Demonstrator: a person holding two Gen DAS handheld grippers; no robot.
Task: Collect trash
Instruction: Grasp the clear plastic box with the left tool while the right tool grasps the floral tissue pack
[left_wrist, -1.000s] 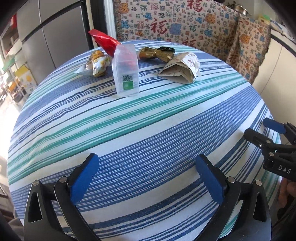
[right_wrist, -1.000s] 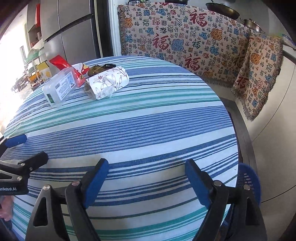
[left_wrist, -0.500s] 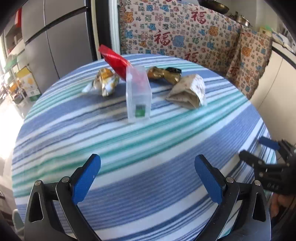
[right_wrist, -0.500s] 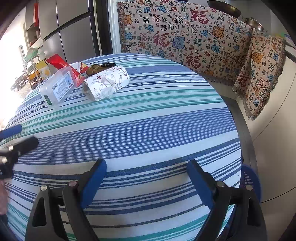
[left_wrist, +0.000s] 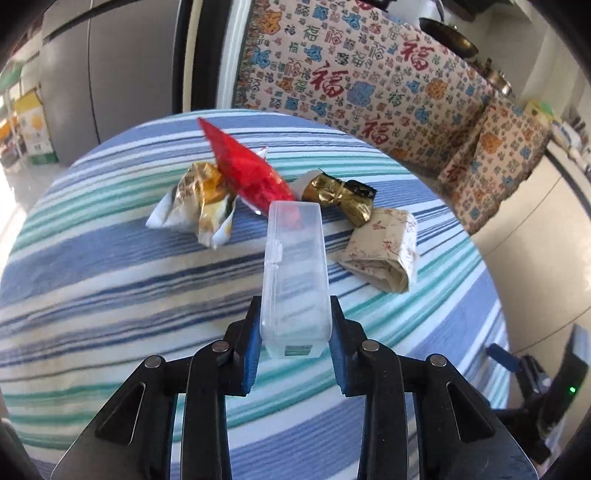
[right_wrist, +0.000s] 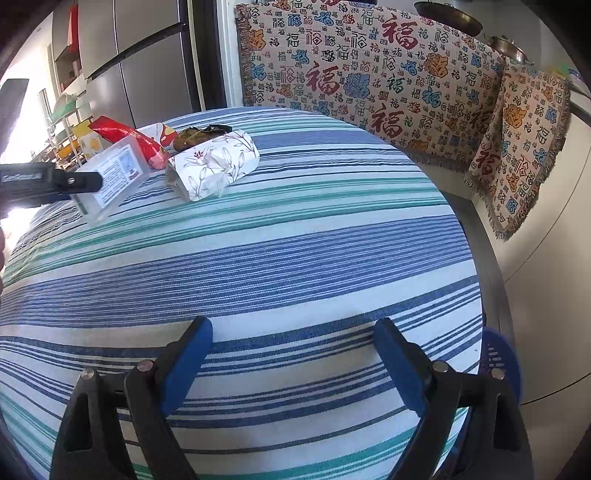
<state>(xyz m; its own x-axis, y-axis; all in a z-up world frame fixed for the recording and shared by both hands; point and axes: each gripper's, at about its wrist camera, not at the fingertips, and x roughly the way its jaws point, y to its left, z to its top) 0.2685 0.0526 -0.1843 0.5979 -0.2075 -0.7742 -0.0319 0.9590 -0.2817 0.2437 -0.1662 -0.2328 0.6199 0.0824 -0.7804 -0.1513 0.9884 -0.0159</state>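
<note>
The left gripper (left_wrist: 294, 332) is clamped on the near end of one clear plastic box (left_wrist: 295, 273), its blue pads pressed to both sides; the box looks hollow apart from a label, though its contents are hard to make out. Beyond it on the striped tablecloth (left_wrist: 110, 288) lie four pieces of trash: one red wrapper (left_wrist: 247, 173), one crumpled white-and-gold wrapper (left_wrist: 199, 203), one gold foil wrapper (left_wrist: 341, 197) and one floral paper packet (left_wrist: 384, 254). The right gripper (right_wrist: 293, 369) hovers with jaws apart over the near edge, well apart from the pile, with a blue basket (right_wrist: 498, 354) beside the table.

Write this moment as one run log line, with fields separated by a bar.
left gripper: shut on clear plastic box | right gripper: open, empty, over striped tablecloth | wrappers: on table
</note>
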